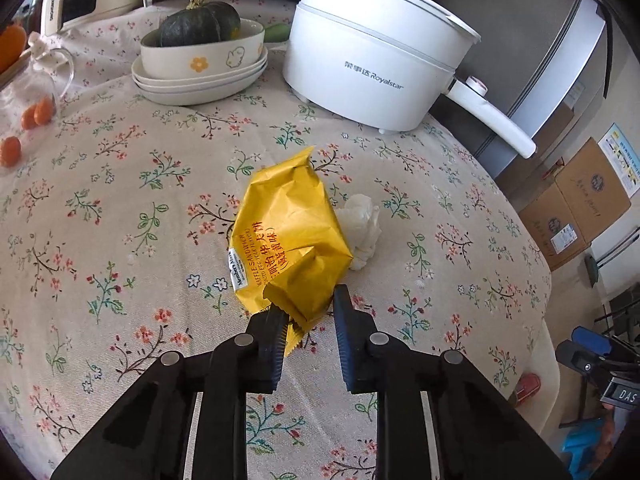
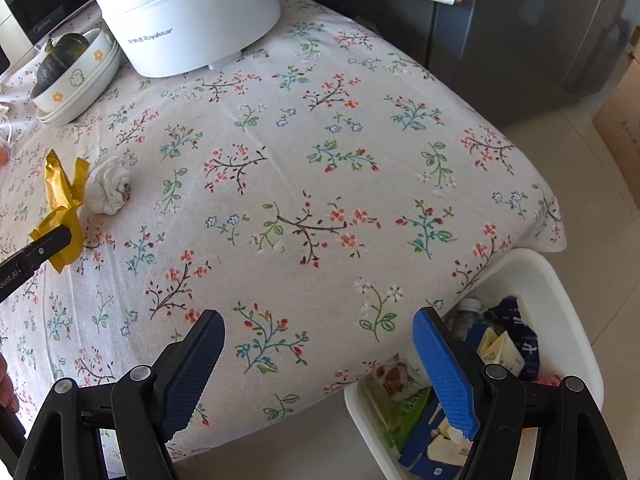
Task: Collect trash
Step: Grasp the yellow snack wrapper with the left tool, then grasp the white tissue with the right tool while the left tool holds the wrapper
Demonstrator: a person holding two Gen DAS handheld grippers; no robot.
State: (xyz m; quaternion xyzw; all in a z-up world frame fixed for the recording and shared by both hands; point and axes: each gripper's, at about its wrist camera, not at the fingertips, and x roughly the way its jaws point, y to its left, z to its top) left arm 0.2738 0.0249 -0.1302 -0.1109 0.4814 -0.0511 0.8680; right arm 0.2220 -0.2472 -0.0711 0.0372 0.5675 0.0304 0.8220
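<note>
The table [image 2: 320,152] under its floral cloth fills both views, with the white electric pot [image 1: 372,52] at the far end. Beside the near corner, on the floor, sits the white bin [image 2: 560,292], already holding cartons and wrappers. The right gripper [image 2: 320,360] hovers level over the table edge, jaws spread wide, nothing between them. Over to the left gripper [image 1: 308,312]: reaching forward and low, its jaws partly closed around the near end of the yellow wrapper [image 1: 288,232], one finger touching the crimped edge, the other just beside it. A crumpled tissue [image 1: 360,228] lies touching the wrapper's far side.
</note>
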